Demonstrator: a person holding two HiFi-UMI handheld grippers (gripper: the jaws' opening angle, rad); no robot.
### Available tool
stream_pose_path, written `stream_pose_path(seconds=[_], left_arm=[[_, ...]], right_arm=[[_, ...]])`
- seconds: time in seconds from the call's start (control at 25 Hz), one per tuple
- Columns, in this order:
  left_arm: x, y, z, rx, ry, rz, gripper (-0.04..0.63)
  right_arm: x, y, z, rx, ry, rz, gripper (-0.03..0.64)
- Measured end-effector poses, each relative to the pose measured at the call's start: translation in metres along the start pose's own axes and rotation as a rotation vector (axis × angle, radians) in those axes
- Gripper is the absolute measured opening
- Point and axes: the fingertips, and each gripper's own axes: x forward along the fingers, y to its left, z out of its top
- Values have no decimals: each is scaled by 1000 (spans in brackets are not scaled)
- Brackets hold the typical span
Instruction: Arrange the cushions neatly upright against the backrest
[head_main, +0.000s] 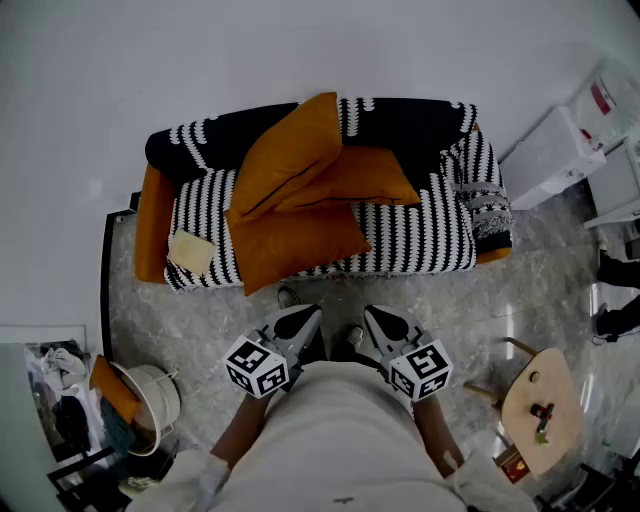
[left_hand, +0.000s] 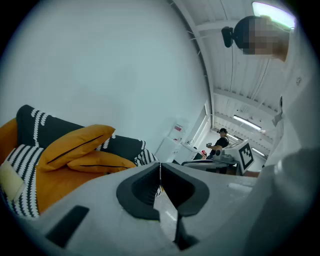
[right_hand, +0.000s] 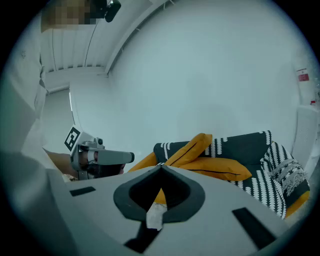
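While three orange cushions lie in a loose heap on the left half of the sofa (head_main: 430, 235), none stands square against the backrest (head_main: 400, 118). The rear cushion (head_main: 290, 150) leans tilted on the backrest, with one corner rising above the backrest's top edge. The middle cushion (head_main: 355, 180) lies nearly flat on the seat, tucked partly under the rear cushion. The front cushion (head_main: 300, 245) lies flat at the seat's front edge, touching both of the others, and one corner overhangs the edge. The sofa carries a black-and-white striped cover; orange armrests show at both ends. A small cream pad (head_main: 190, 252) rests on the seat just beside the left armrest, apart from the cushions.

The left gripper (head_main: 305, 316) and the right gripper (head_main: 375, 316) are held side by side in front of the sofa, over the grey marbled floor (head_main: 560, 260), well apart from the cushions. The left gripper's fingers (left_hand: 136, 194) are pressed together with nothing between them. The right gripper's fingers (right_hand: 131, 197) are likewise pressed together and empty. Both grippers point toward the sofa, angled slightly downward.

A white basket (head_main: 152, 395) stands on the floor at lower left. A small round worktop (head_main: 540, 405) stands at lower right. White cabinets (head_main: 555, 155) stand to the right of the sofa.
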Motion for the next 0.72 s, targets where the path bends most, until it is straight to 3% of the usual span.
stream_pose_path(seconds=[0.36, 0.72], left_arm=[[7, -10, -7, 9, 12, 1, 20], [12, -20, -19, 0, 26, -1, 20]], right_arm=[[-14, -8, -8, 12, -13, -28, 6], [-28, -21, -19, 99, -40, -50, 6]])
